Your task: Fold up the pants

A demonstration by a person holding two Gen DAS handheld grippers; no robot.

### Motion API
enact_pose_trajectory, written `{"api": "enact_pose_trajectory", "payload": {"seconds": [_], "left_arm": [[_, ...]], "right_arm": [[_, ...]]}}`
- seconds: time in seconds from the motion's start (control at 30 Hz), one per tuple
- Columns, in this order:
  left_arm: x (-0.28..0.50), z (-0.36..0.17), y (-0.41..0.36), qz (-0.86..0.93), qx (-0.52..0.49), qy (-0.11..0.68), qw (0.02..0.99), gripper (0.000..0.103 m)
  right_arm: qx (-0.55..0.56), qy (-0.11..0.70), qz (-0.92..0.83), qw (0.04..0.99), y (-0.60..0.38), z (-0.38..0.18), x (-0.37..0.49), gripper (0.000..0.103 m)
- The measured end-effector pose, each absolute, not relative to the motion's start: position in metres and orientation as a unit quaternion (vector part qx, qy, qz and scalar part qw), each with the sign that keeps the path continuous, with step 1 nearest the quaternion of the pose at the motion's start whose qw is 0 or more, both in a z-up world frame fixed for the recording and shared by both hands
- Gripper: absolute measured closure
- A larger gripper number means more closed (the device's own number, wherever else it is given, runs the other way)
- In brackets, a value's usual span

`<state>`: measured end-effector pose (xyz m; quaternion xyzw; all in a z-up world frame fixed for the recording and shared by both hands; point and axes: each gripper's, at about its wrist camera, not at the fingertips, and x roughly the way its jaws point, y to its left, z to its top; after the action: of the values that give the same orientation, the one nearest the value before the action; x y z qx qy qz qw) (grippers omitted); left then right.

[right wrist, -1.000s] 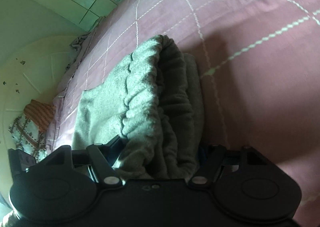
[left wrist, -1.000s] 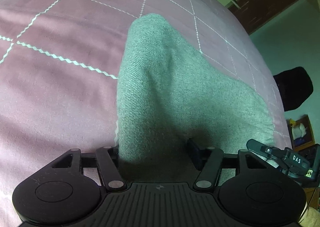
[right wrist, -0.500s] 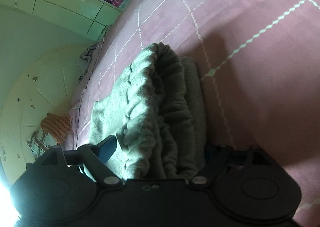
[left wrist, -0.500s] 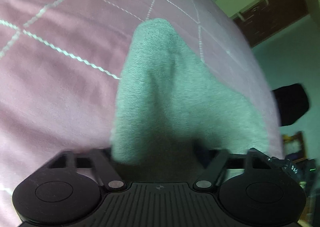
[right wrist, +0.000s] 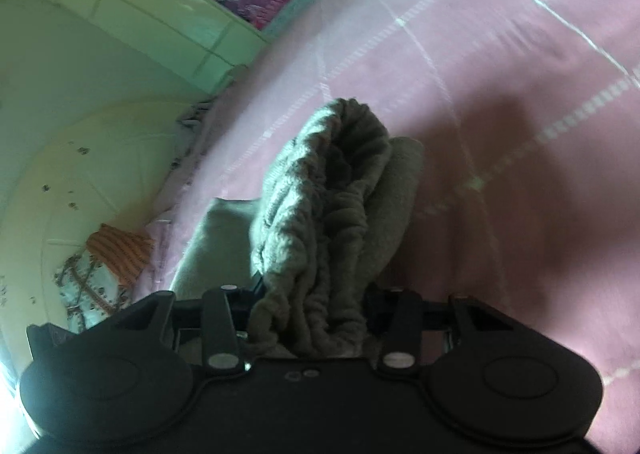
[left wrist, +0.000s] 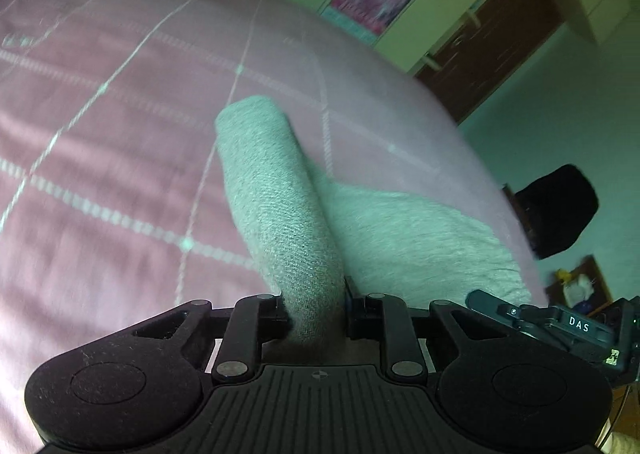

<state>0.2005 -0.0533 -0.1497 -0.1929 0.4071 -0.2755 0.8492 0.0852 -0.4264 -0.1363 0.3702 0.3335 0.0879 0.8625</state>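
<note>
grey pants (left wrist: 288, 222) pinched at two ends above the pink bedspread (left wrist: 100, 174), fold only begun.

left gripper (left wrist: 316, 314) just closed narrow on the leg end; right gripper (right wrist: 308, 318) just closed on the gathered waistband (right wrist: 320, 214). still to carry over, lay flat, smooth.

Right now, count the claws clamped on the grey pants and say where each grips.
2. The left claw pinches a bunched smooth fold of the grey pants; the right claw grips the gathered elastic waistband. Both closed moments ago.
</note>
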Motion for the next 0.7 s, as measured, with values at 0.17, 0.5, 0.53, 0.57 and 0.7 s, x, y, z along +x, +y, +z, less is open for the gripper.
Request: {"api": "enact_pose_trajectory", "payload": {"seconds": [0.17, 0.5, 0.53, 0.57, 0.7], "left_arm": [[0.221, -0.113, -0.049, -0.281, -0.219, 0.374, 0.856, 0.081], [0.295, -0.074, -0.073, -0.268, -0.198, 0.338, 0.880, 0.081], [0.304, -0.073, -0.076, -0.265, -0.190, 0.337, 0.883, 0.081], [0.312, -0.074, -0.078, -0.263, -0.187, 0.338, 0.884, 0.081], [0.344, -0.079, -0.090, -0.247, -0.170, 0.346, 0.889, 0.081]], "right_arm": [[0.371, 0.298, 0.108, 0.873, -0.434, -0.101, 0.098, 0.059], [0.372, 0.261, 0.118, 0.883, -0.459, -0.062, 0.160, 0.059], [0.371, 0.260, 0.118, 0.884, -0.459, -0.063, 0.168, 0.059], [0.369, 0.259, 0.118, 0.885, -0.458, -0.063, 0.179, 0.059], [0.360, 0.263, 0.114, 0.888, -0.460, -0.067, 0.210, 0.059]]}}
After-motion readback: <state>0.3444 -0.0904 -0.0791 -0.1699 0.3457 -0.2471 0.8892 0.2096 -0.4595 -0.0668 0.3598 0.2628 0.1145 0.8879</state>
